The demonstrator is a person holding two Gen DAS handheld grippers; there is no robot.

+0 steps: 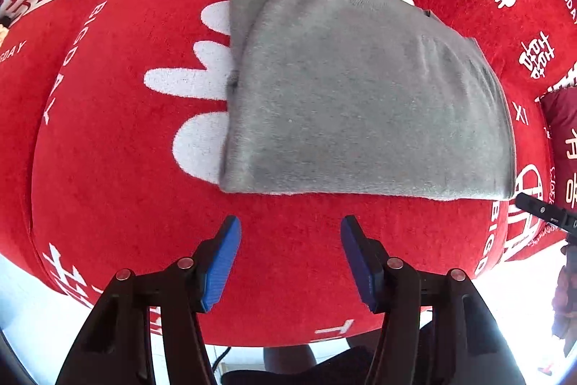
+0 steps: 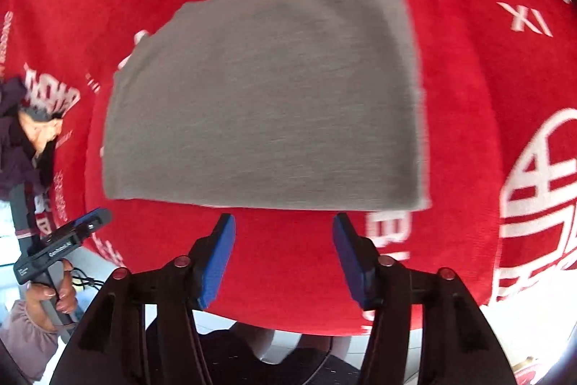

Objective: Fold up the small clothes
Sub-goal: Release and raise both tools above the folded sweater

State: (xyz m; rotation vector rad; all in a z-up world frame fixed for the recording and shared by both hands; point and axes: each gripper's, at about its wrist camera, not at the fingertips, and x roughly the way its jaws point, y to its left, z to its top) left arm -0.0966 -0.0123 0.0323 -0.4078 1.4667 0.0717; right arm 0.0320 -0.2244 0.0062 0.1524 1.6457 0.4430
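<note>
**Grey garment folded flat on the red cloth, both claws empty**

Grey garment [image 1: 360, 96] lies folded on the red cloth [image 1: 108, 150] that covers the desk. Upper layer sits slightly askew over the lower one; a strip of the lower layer shows along the far left side in the left wrist view. Near edge straight, small creases toward the right edge. Cloth carries white lettering and Chinese characters; part of a large white motif is hidden under the garment.

Left claw [image 1: 290, 222]: blue pads spread apart, nothing between them, tips just short of the garment's near edge, over bare red cloth.

Right claw [image 2: 284, 221]: jaws likewise spread and empty, tips very near the same near edge. This view is motion-blurred, so contact with the fabric cannot be judged.

The left claw also shows at the lower left of the right wrist view, with the hand [image 2: 54, 291] on its handle. Desk edge and pale floor below.
</note>
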